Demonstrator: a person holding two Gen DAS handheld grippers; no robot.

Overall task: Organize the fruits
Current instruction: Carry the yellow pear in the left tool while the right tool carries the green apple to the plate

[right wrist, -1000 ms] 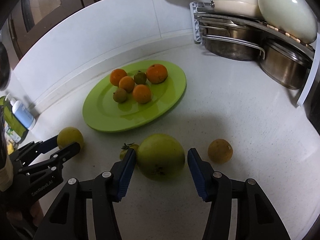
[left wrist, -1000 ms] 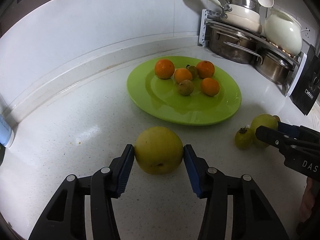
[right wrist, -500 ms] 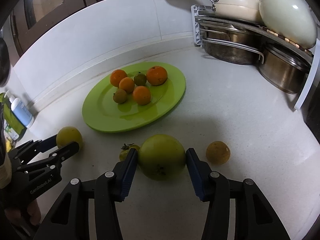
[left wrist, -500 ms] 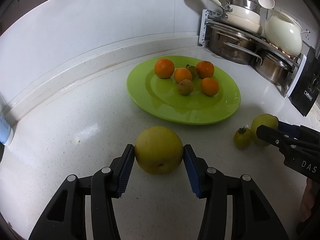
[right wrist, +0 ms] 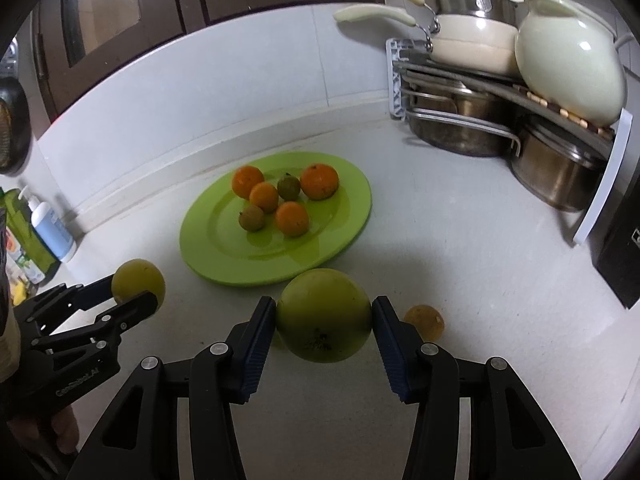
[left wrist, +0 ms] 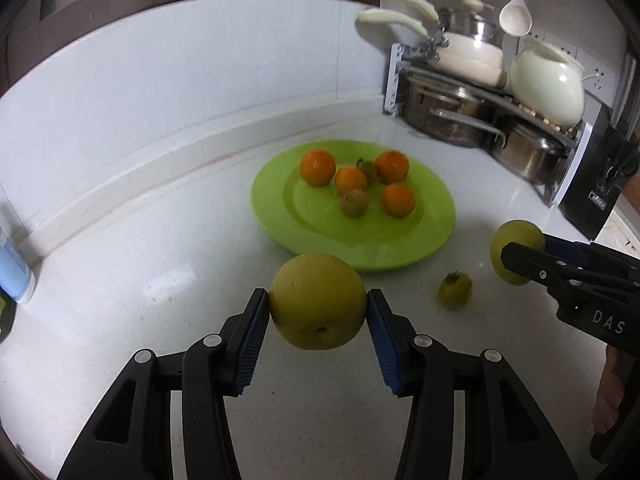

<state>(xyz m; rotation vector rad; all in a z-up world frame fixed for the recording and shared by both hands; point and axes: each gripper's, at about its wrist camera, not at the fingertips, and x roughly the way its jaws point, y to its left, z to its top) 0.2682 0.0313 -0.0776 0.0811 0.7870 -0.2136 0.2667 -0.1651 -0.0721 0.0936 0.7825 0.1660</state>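
Fruits I judge firm, smooth, rather heavy: left gripper pinches one yellow-green fruit at its widest middle, right gripper another green fruit.

Blue bottle cut by edge; black box likewise.

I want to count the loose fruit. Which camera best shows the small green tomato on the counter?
The left wrist view: the small green tomato sits unobstructed beside the plate. In the right wrist view it is hidden.
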